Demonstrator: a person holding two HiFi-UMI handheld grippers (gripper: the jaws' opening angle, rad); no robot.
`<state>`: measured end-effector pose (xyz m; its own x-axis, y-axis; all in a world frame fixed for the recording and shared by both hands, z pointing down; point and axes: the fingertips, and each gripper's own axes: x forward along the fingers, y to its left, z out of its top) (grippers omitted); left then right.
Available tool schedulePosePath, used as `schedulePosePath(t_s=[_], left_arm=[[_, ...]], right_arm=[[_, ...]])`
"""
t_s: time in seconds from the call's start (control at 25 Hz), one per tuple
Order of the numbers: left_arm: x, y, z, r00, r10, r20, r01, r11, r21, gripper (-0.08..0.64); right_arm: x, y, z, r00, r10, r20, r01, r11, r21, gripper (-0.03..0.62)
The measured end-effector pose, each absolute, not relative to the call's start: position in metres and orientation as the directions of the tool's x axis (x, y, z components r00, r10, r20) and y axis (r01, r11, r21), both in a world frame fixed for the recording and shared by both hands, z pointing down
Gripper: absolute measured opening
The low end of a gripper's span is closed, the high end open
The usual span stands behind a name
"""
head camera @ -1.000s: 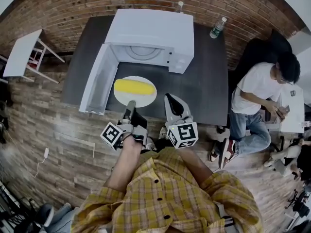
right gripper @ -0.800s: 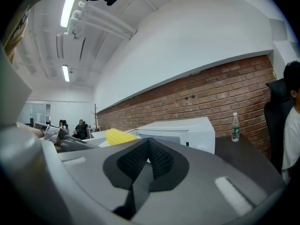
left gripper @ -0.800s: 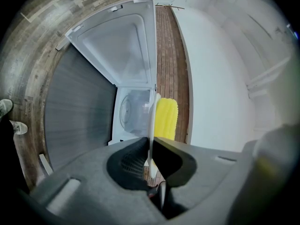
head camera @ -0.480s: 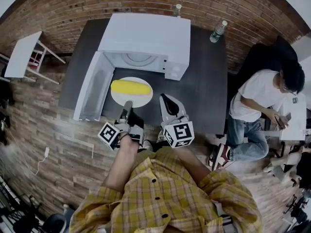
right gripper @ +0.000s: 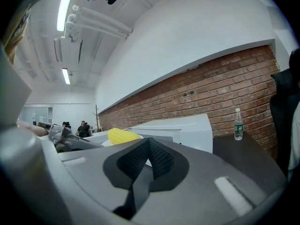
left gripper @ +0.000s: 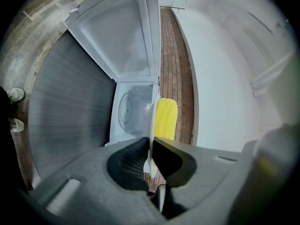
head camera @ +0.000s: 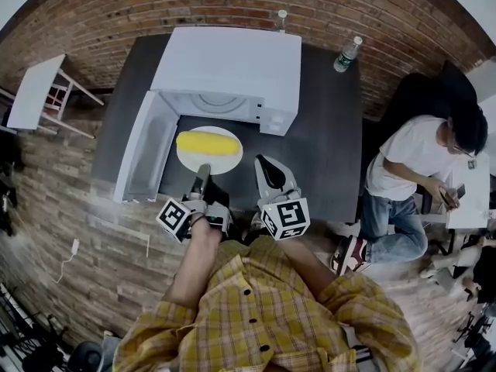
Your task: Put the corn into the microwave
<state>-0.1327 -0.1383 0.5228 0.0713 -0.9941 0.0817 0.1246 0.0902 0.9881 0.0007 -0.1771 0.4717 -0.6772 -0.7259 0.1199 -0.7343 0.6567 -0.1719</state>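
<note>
A yellow corn cob (head camera: 208, 142) lies on a white plate (head camera: 223, 160) over the dark table, just in front of the white microwave (head camera: 229, 68). The microwave's door (head camera: 143, 155) stands swung open to the left. My left gripper (head camera: 203, 170) is shut on the plate's near rim. In the left gripper view the rim (left gripper: 151, 125) runs edge-on between the pads, with the corn (left gripper: 166, 118) beyond and the cavity (left gripper: 133, 111) ahead. My right gripper (head camera: 266, 165) hangs right of the plate, apart from it, shut with nothing between its pads (right gripper: 159, 161).
Two water bottles (head camera: 348, 54) (head camera: 280, 18) stand at the dark table's (head camera: 333, 146) back edge. A person (head camera: 411, 161) sits at the right of it. A small white table (head camera: 35, 84) stands at the left, by the brick wall.
The plate with the corn has moved closer to the microwave's opening, carried by my left gripper. My right gripper has advanced alongside it.
</note>
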Motion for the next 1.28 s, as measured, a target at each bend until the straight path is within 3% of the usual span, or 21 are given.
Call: schedulePosePath(t_s=[1.28], left_arm=[[-0.183, -0.222, 0.595, 0.182, -0.971, 0.156, 0.094, 0.175, 0.980, 0.037]], right_arm=[[-0.031, -0.230, 0.493, -0.583, -0.796, 0.163, -0.812, 0.566, -0.145, 0.005]])
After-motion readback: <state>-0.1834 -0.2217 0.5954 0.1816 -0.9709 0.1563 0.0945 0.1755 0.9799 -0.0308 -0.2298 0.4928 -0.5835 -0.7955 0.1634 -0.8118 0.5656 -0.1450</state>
